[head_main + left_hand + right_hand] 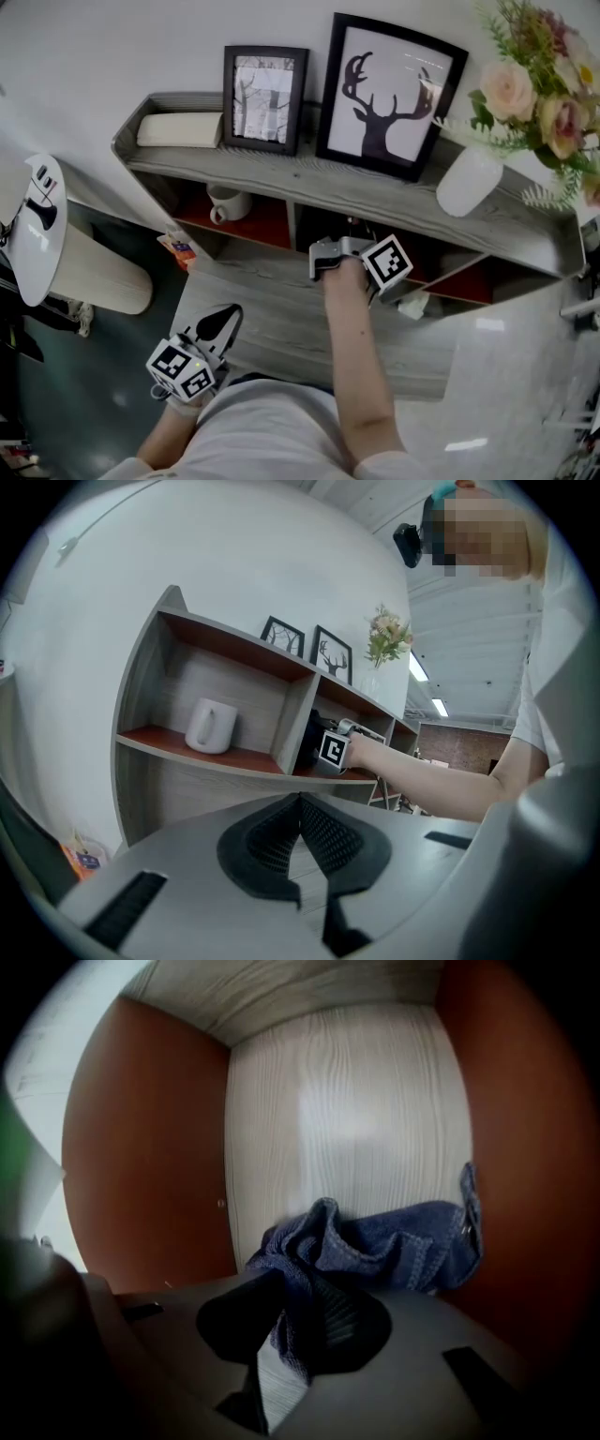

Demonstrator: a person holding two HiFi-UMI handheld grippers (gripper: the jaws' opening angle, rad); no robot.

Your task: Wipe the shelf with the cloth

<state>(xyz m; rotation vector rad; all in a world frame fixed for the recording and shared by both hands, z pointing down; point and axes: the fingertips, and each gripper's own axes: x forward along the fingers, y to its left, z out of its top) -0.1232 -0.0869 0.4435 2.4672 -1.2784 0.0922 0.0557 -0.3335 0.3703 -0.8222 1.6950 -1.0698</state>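
One mug (210,726) in left compartment (255,694), cloth (375,1241) in next

Bright even light, dark fisheye-vignetted edges

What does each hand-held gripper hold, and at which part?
Right hand-held gripper: blue cloth, by its bunched near edge. Left hand-held gripper: nothing.

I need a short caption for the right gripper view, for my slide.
Right hand-held gripper, shut on a blue cloth, inside a shelf compartment with red-brown side walls.
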